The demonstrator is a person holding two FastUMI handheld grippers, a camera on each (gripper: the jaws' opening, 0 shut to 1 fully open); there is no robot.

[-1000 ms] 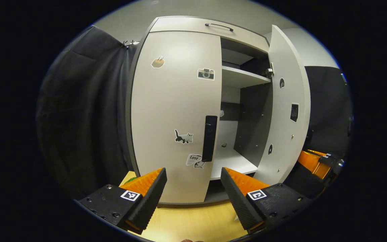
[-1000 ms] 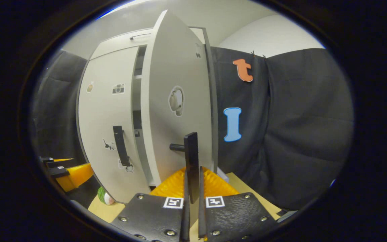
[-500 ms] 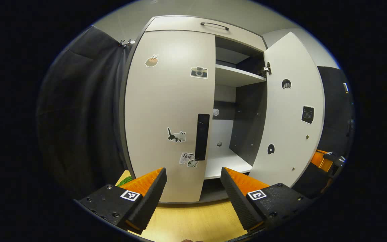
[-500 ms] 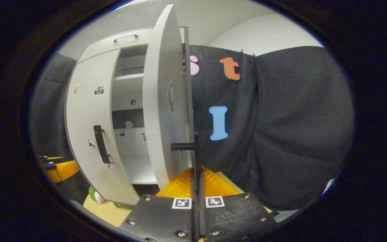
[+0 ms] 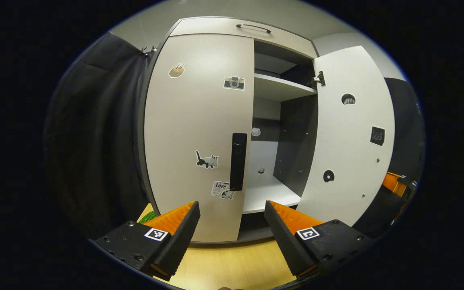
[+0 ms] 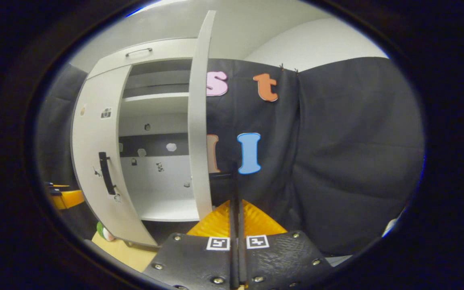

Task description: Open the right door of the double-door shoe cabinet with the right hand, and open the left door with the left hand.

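Light even, from overhead; soft glare on the left door (image 5: 199, 133) upper panel. Cabinet interior (image 5: 292, 133) shadowed, dark under the top shelf. Right gripper view dimmer overall, black cloth (image 6: 336, 161) swallowing detail. Strong fisheye bowing of straight edges toward the rims. Focus sharp mid-frame, softer at edges; no motion blur

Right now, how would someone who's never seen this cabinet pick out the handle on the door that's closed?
Find the tall pale cabinet; its left door is shut and carries stickers. The handle is a dark upright bar by that door's inner edge, right of the cat sticker. It is the long dark thing among small stickers.
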